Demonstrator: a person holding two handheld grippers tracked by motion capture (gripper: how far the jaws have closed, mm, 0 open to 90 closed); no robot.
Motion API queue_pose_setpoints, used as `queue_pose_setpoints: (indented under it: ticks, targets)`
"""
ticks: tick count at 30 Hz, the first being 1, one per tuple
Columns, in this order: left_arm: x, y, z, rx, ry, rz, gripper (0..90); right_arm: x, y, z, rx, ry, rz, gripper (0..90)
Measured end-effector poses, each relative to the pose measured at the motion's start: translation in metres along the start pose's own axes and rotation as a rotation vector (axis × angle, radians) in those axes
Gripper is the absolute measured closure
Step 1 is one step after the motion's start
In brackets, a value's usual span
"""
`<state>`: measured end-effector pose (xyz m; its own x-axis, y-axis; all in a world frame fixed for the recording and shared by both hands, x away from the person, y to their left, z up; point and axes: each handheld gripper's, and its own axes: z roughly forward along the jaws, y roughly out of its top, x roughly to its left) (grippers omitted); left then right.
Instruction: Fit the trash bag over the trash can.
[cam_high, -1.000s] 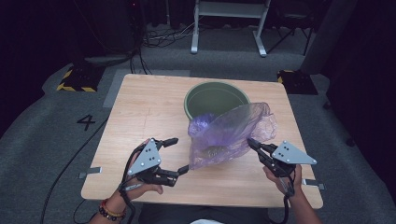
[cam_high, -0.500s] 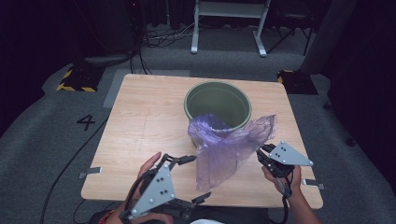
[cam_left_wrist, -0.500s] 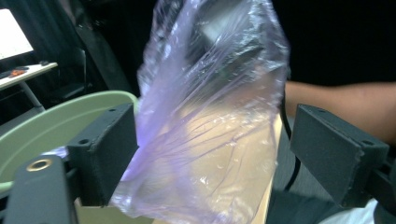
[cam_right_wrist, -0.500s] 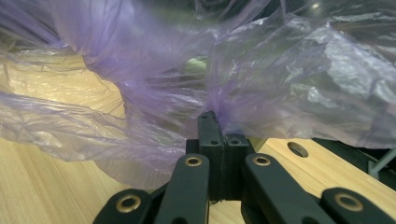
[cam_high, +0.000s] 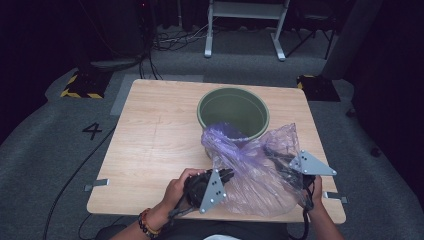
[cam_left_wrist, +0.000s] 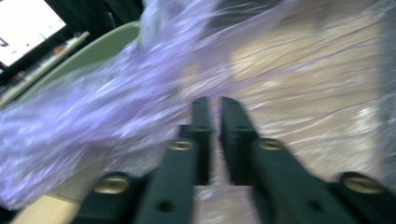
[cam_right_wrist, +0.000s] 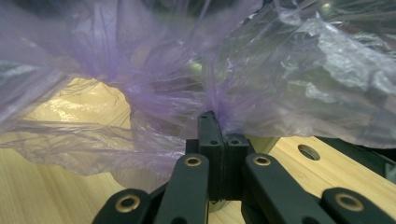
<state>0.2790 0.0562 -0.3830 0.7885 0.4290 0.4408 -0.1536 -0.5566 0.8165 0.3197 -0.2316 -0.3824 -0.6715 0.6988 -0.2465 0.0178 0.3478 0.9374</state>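
Here, both grippers clench a crinkled, translucent purple plastic bag (cam_high: 250, 170); a round green bucket (cam_high: 232, 110) stands behind.

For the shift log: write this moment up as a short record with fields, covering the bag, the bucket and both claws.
work in hand: a purple plastic bag held up between two claws beside a green bucket
bag: thin, see-through, crumpled; its upper edge drapes against the bucket's near rim
bucket: upright on the wooden table, nothing visible inside
left claw: jaws have just been closing, film between them, now shut on the bag's near-left edge
right claw: shut on a bunched fold of the bag
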Motion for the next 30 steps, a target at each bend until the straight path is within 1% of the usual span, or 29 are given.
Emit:
queue_pose_setpoints:
  ticks: [1, 2, 3, 4, 5, 6, 7, 8, 9, 10, 11, 12, 13, 14, 15, 16, 17, 18, 19, 20, 21, 22, 23, 24, 25, 26, 28, 29, 30]
  targets:
    - [0.004, -0.002, 0.000, -0.001, 0.013, 0.004, 89.8, -0.001, 0.000, -0.001, -0.006, 0.004, 0.001, 90.0]
    - [0.004, -0.002, 0.000, -0.001, 0.013, 0.004, 89.8, -0.001, 0.000, -0.002, -0.007, 0.004, 0.004, 90.0]
    - [0.011, -0.006, -0.003, -0.012, 0.011, -0.014, 89.6, -0.002, 0.000, -0.003, -0.015, 0.004, 0.005, 90.0]
    - [0.015, -0.007, -0.005, -0.032, 0.021, -0.030, 84.7, -0.003, 0.001, -0.003, -0.023, 0.006, 0.002, 90.0]
    - [0.018, -0.008, -0.008, -0.047, 0.047, -0.043, 73.2, -0.003, 0.002, -0.005, -0.037, 0.010, 0.000, 90.0]
    - [0.023, -0.009, -0.010, -0.061, 0.074, -0.069, 59.5, -0.003, 0.004, -0.005, -0.043, 0.009, -0.001, 90.0]
    - [0.027, -0.009, -0.012, -0.066, 0.081, -0.090, 48.5, -0.004, 0.008, -0.006, -0.052, 0.012, -0.008, 90.0]
    - [0.032, -0.010, -0.013, -0.084, 0.082, -0.118, 41.7, -0.004, 0.011, -0.006, -0.060, 0.015, -0.010, 90.0]
    - [0.032, -0.010, -0.013, -0.084, 0.082, -0.118, 35.7, -0.005, 0.015, -0.005, -0.067, 0.016, -0.014, 90.0]
    - [0.039, -0.010, -0.015, -0.099, 0.074, -0.140, 31.4, -0.006, 0.020, -0.002, -0.075, 0.018, -0.020, 90.0]
    - [0.048, -0.009, -0.014, -0.106, 0.067, -0.153, 27.7, -0.007, 0.025, 0.000, -0.078, 0.020, -0.027, 90.0]
    - [0.048, -0.009, -0.014, -0.106, 0.067, -0.153, 26.5, -0.007, 0.025, 0.000, -0.078, 0.020, -0.027, 90.0]
    - [0.056, -0.008, -0.011, -0.106, 0.061, -0.152, 26.3, -0.011, 0.034, 0.007, -0.086, 0.026, -0.030, 90.0]
    - [0.064, -0.006, -0.007, -0.091, 0.042, -0.142, 28.9, -0.012, 0.036, 0.010, -0.090, 0.033, -0.024, 90.0]
    - [0.069, -0.005, -0.005, -0.078, 0.024, -0.130, 39.1, -0.014, 0.039, 0.013, -0.094, 0.038, -0.023, 90.0]
    - [0.069, -0.005, -0.005, -0.078, 0.024, -0.130, 50.2, -0.014, 0.039, 0.013, -0.094, 0.038, -0.023, 90.0]
    - [0.078, -0.005, 0.000, -0.044, 0.027, -0.110, 56.3, -0.020, 0.047, 0.019, -0.093, 0.045, -0.039, 90.0]
    - [0.083, -0.006, 0.003, -0.042, 0.021, -0.104, 65.2, -0.022, 0.049, 0.021, -0.095, 0.048, -0.035, 90.0]
    - [0.088, -0.007, 0.004, -0.046, 0.018, -0.100, 72.9, -0.024, 0.053, 0.024, -0.102, 0.054, -0.005, 90.0]
    - [0.088, -0.007, 0.004, -0.046, 0.018, -0.100, 78.7, -0.027, 0.055, 0.026, -0.104, 0.060, 0.005, 90.0]
    - [0.095, -0.008, 0.008, -0.040, 0.003, -0.085, 85.4, -0.033, 0.057, 0.029, -0.100, 0.059, 0.003, 90.0]
    - [0.095, -0.008, 0.008, -0.040, 0.003, -0.085, 89.1, -0.033, 0.057, 0.029, -0.100, 0.059, 0.003, 90.0]
    - [0.100, -0.009, 0.010, -0.050, 0.010, -0.087, 89.1, -0.035, 0.059, 0.031, -0.098, 0.056, 0.010, 90.0]
    - [0.104, -0.009, 0.011, -0.046, -0.006, -0.086, 90.0, -0.039, 0.061, 0.034, -0.096, 0.053, 0.019, 90.0]
    - [0.105, -0.009, 0.012, -0.043, 0.000, -0.078, 90.0, -0.043, 0.064, 0.037, -0.095, 0.046, 0.028, 90.0]
    - [0.113, -0.008, 0.013, -0.044, 0.010, -0.077, 90.0, -0.045, 0.066, 0.039, -0.089, 0.035, 0.023, 90.0]
    - [0.122, -0.008, 0.015, -0.042, 0.023, -0.097, 90.0, -0.050, 0.068, 0.043, -0.079, 0.013, 0.012, 90.0]
    - [0.128, -0.009, 0.016, -0.041, 0.029, -0.109, 90.0, -0.053, 0.068, 0.045, -0.076, 0.012, 0.028, 90.0]
    - [0.128, -0.009, 0.016, -0.041, 0.029, -0.109, 90.0, -0.053, 0.068, 0.045, -0.076, 0.012, 0.028, 90.0]
